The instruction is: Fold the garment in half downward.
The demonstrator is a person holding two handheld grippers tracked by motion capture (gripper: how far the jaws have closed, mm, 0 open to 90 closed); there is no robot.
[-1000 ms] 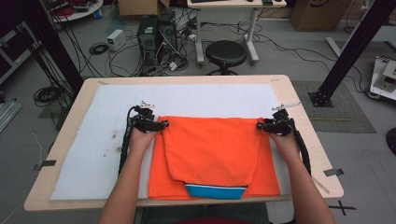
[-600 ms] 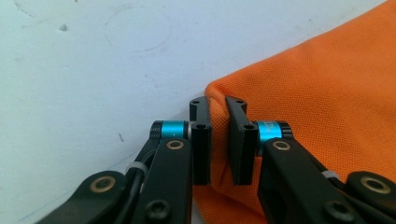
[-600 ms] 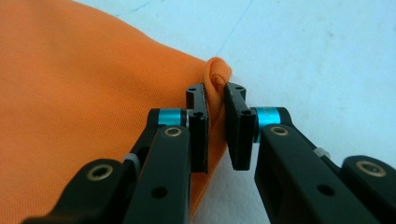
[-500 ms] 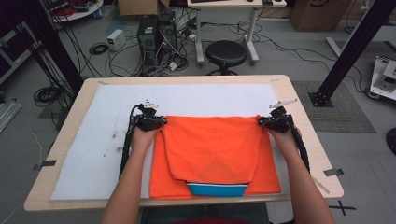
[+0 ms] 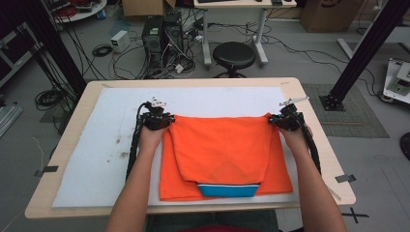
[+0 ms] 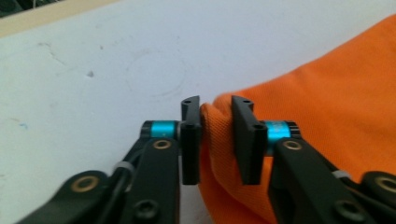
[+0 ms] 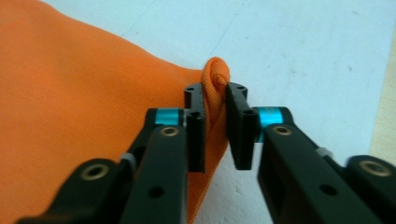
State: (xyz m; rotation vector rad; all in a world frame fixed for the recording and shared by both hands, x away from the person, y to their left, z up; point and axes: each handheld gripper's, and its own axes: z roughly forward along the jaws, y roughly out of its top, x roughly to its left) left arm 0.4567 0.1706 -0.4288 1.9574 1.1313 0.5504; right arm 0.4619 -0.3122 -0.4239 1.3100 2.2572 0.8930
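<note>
An orange shirt (image 5: 220, 145) lies folded on the white mat (image 5: 111, 145), with a blue band (image 5: 228, 190) showing at its near edge. My left gripper (image 5: 167, 118) is at the shirt's far left corner and my right gripper (image 5: 273, 118) at its far right corner. In the left gripper view, an orange fold (image 6: 327, 93) fills the gap of the left gripper (image 6: 215, 105). In the right gripper view, a curled corner of the shirt (image 7: 70, 93) stands in the right gripper (image 7: 215, 91), with some gap beside it. Both pairs of jaws have just been opening with cloth still between them.
The wooden table (image 5: 67, 145) carries the mat, with bare mat left of the shirt and beyond it. A stool (image 5: 234, 54), computer towers (image 5: 159, 38) and cables stand on the floor past the far edge. A black frame post (image 5: 360, 53) rises at the right.
Both grippers and the shirt's far edge have shifted slightly away from the person. The upper layer lies a little farther up the mat.
</note>
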